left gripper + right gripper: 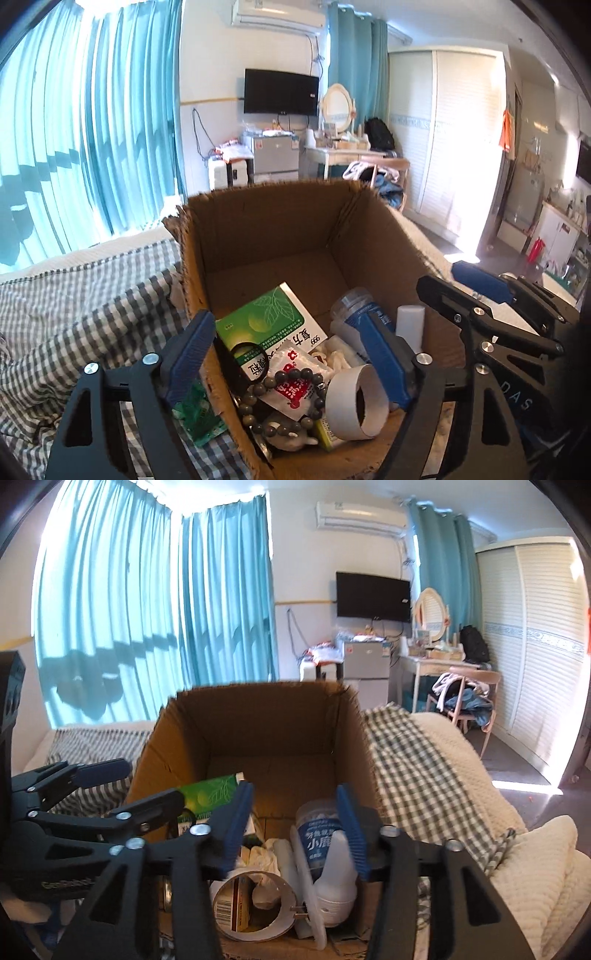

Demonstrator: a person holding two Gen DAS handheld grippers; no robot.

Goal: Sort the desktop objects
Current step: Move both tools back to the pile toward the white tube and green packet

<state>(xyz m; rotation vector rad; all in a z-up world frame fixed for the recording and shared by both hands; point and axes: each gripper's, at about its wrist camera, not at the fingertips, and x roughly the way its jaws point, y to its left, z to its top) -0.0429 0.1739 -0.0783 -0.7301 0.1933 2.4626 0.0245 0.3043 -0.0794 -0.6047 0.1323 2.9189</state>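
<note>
An open cardboard box [266, 236] sits on a checked cloth and holds a green medicine box [269, 317], a bead bracelet [280, 384], a roll of white tape [354, 402], a red-and-white sachet [295, 384], a blue-labelled bottle [351, 306] and a white plug-in device [334, 886]. My left gripper [291, 354] is open, its jaws straddling the box's near-left wall. My right gripper [295, 827] is open and empty above the box's near-right contents [258, 738]; it also shows in the left wrist view [480, 291]. The left gripper shows in the right wrist view [110, 779].
A green foil packet [197, 413] lies on the checked cloth [74, 306] outside the box's left wall. A cream knitted blanket [517, 849] lies to the right. Curtains, a TV, a dresser and a wardrobe stand far behind.
</note>
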